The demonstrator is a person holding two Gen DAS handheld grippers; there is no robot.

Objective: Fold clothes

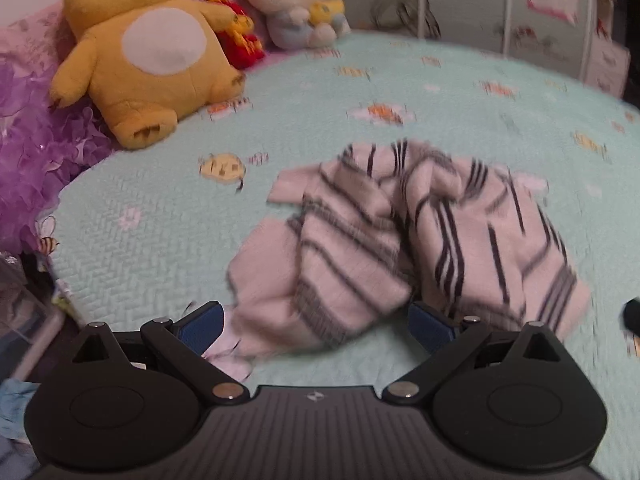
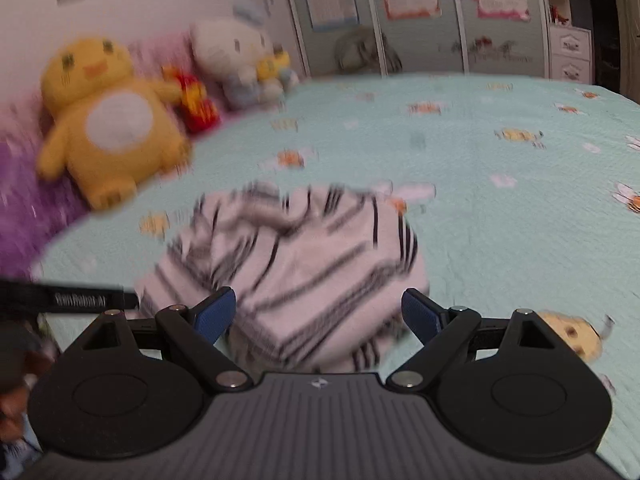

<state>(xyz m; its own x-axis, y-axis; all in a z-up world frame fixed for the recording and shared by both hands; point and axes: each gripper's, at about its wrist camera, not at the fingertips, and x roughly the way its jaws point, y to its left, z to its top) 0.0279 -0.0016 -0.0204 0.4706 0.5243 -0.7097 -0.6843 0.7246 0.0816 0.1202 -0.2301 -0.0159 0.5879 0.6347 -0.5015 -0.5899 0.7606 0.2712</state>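
Observation:
A crumpled white garment with dark stripes (image 1: pixel 400 236) lies on the pale green bedspread (image 1: pixel 160 208). My left gripper (image 1: pixel 316 326) hovers over its near edge, jaws wide open, cloth below the gap but not pinched. In the right wrist view the same garment (image 2: pixel 304 264) is bunched in front of my right gripper (image 2: pixel 318 314), which is also wide open, its blue pads (image 2: pixel 216 314) apart from the cloth. A black strap of the other tool (image 2: pixel 72 300) shows at the left. Both views are motion-blurred.
A yellow plush toy (image 1: pixel 144 48), a small red toy (image 1: pixel 240 36) and a white plush cat (image 1: pixel 288 4) line the head of the bed beside purple frilly fabric (image 1: pixel 28 152). White cabinet doors (image 2: pixel 420 20) stand beyond the bed. The bedspread (image 2: pixel 520 200) stretches right.

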